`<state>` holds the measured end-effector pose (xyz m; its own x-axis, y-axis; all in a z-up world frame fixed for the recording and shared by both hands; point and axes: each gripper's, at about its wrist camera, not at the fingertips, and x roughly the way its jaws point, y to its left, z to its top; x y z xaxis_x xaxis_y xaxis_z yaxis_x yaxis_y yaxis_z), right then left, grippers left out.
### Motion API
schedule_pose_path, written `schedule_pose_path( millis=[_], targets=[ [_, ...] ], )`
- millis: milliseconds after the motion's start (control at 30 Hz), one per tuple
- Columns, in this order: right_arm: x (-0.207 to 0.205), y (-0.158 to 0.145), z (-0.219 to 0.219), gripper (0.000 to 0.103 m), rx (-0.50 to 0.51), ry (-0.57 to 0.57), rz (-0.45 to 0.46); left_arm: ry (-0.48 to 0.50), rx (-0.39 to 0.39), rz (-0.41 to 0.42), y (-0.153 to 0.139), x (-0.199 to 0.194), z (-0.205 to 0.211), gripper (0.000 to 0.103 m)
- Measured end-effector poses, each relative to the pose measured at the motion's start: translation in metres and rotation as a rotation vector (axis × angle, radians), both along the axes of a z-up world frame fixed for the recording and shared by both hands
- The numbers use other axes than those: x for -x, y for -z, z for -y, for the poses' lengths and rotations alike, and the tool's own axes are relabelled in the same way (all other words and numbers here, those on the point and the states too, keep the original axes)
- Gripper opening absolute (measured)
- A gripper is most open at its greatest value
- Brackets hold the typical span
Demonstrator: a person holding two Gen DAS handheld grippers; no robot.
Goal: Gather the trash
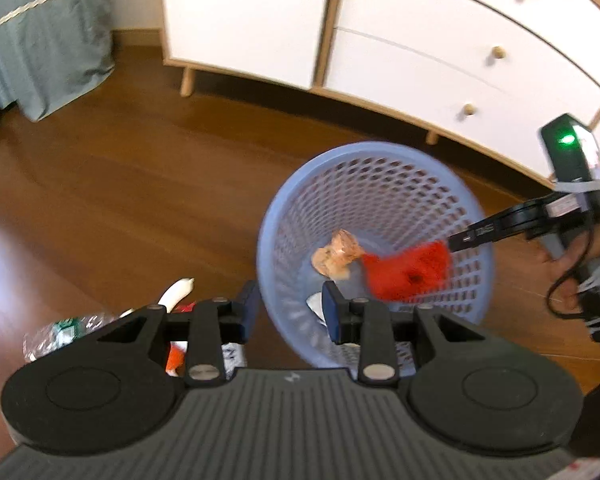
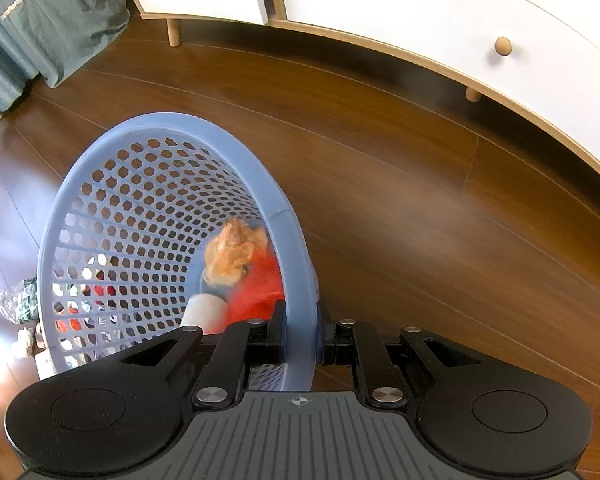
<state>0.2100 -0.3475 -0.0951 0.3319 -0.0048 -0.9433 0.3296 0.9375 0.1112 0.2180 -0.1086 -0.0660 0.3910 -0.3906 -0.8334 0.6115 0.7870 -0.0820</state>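
A blue mesh basket (image 1: 380, 160) stands tilted on the wooden floor. My right gripper (image 2: 302, 340) is shut on its near rim (image 2: 296, 280), one finger inside and one outside; the left wrist view shows it (image 1: 456, 242) reaching in from the right. Inside the basket, blurred, are a red wrapper (image 1: 408, 272) and a crumpled tan wrapper (image 1: 336, 256); the right wrist view also shows the tan wrapper (image 2: 234, 250) and the red wrapper (image 2: 260, 288). A pale tube-like piece (image 2: 204, 314) lies lower in the basket. My left gripper (image 1: 288, 308) hangs over the basket's left rim, open, with nothing between its fingers.
Loose trash lies on the floor left of the basket: a clear plastic bag with green print (image 1: 60, 332), a white piece (image 1: 178, 290) and orange-and-white scraps (image 1: 176, 356). A white cabinet on wooden legs (image 1: 420, 40) stands behind. Teal fabric (image 1: 40, 40) hangs at the far left.
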Motion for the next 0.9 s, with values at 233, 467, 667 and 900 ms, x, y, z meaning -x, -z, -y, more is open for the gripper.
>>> schedule_pose_path(
  millis=[233,467,667,900],
  targets=[
    [0.003,0.002,0.004,0.01,0.009,0.014,-0.009,-0.072,-0.046,-0.029,0.013,-0.009,-0.024,0.029],
    [0.008,0.0,0.004,0.01,0.038,0.029,-0.013,-0.112,-0.078,-0.026,0.024,-0.015,-0.044,0.031],
    [0.01,-0.005,0.002,0.009,0.068,0.035,0.0,-0.154,-0.108,-0.016,0.038,-0.025,-0.064,0.04],
    [0.008,-0.007,-0.003,0.009,0.079,0.016,0.003,-0.149,-0.164,-0.035,0.076,-0.036,-0.068,0.04]
  ],
)
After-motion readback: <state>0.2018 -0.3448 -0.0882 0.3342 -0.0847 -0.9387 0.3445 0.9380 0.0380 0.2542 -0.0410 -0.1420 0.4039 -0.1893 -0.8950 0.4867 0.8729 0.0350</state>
